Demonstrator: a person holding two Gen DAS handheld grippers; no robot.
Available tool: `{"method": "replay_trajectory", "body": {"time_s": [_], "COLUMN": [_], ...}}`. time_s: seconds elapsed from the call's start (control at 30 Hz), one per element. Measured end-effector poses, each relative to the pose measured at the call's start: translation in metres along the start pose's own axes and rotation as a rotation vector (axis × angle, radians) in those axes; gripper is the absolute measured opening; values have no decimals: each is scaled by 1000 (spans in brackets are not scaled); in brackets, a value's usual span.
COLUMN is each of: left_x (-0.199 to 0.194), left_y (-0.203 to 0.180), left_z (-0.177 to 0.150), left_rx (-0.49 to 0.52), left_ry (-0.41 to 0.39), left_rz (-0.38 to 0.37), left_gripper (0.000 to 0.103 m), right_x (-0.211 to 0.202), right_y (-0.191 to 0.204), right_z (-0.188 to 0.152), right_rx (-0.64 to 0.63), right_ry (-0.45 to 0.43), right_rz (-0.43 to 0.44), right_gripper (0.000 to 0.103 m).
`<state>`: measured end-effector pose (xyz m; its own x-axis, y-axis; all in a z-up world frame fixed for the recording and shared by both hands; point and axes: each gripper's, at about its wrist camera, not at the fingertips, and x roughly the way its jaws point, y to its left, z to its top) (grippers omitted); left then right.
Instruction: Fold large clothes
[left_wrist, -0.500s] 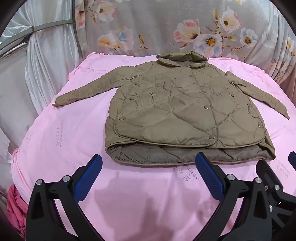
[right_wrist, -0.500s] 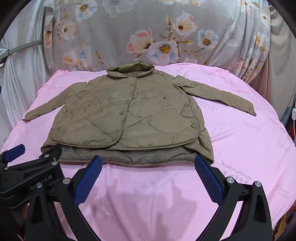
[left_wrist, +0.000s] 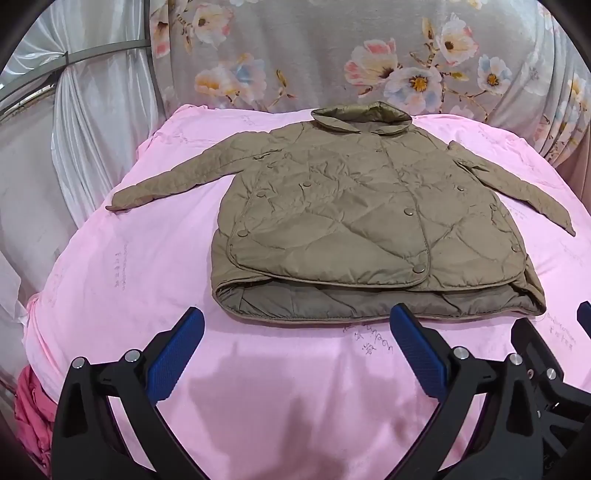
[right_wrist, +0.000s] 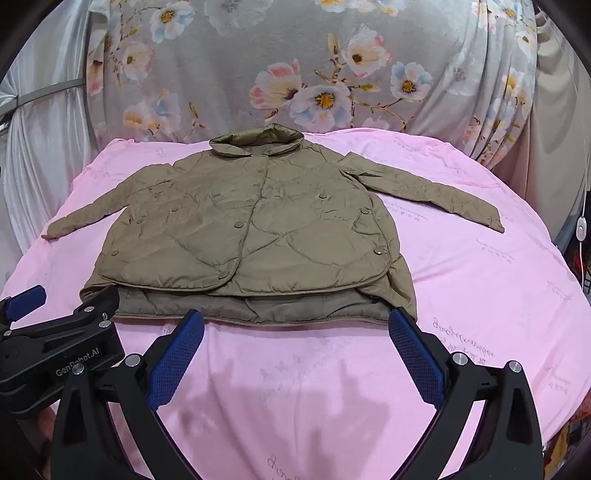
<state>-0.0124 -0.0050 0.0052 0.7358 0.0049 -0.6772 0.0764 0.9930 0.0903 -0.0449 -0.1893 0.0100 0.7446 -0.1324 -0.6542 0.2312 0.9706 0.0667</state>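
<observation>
both grippers hang side by side over the near edge of the pink bedsheet (left_wrist: 122, 266), tilted down at it. the left gripper (left_wrist: 295, 325) has its jaws spread as wide as they go, nothing between the ribbed blue pads (left_wrist: 173, 362) but smooth, faintly printed pink cloth. same story for the right gripper (right_wrist: 295, 326): jaws fully apart, blue textured pads (right_wrist: 417, 354) bare, holding nothing.

just ahead of both pairs of jaws lies the olive quilted jacket (left_wrist: 369, 221), front side up, puffy diamond stitching, round snap buttons (left_wrist: 419, 268) down the front flap. its hem sits close beyond the fingertips, apart from them; the rounded front panel stops short of the back panel, so a strip of duller lining shows along the near edge. the collar (right_wrist: 258, 142) stands up at the far end, soft and rolled. both sleeves are spread outward, flat and tapering, one past each side of the jaws.

beyond the jacket a grey floral curtain (right_wrist: 295, 74) hangs in folds; to the left, glossy white drapery (left_wrist: 92, 122).
</observation>
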Motion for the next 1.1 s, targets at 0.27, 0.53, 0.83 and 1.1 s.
{"method": "replay_trajectory", "body": {"time_s": [0.27, 0.53, 0.83, 1.1], "left_x": [1, -4, -3, -8], "left_y": [2, 6, 9, 10], "left_z": [0, -4, -3, -8], "left_rx": [1, -5, -8, -7], "left_ry": [3, 0, 7, 7], "left_rz": [-10, -10, -13, -12], "left_gripper": [98, 98, 98, 98], "right_x": [-1, -3, -6, -4], "right_y": [-2, -1, 3, 4], "right_z": [-1, -2, -3, -4], "right_rx": [1, 1, -1, 1], "right_ry": [-3, -3, 2, 3], "right_rz": [5, 8, 5, 7], "right_gripper": [98, 98, 98, 98]}}
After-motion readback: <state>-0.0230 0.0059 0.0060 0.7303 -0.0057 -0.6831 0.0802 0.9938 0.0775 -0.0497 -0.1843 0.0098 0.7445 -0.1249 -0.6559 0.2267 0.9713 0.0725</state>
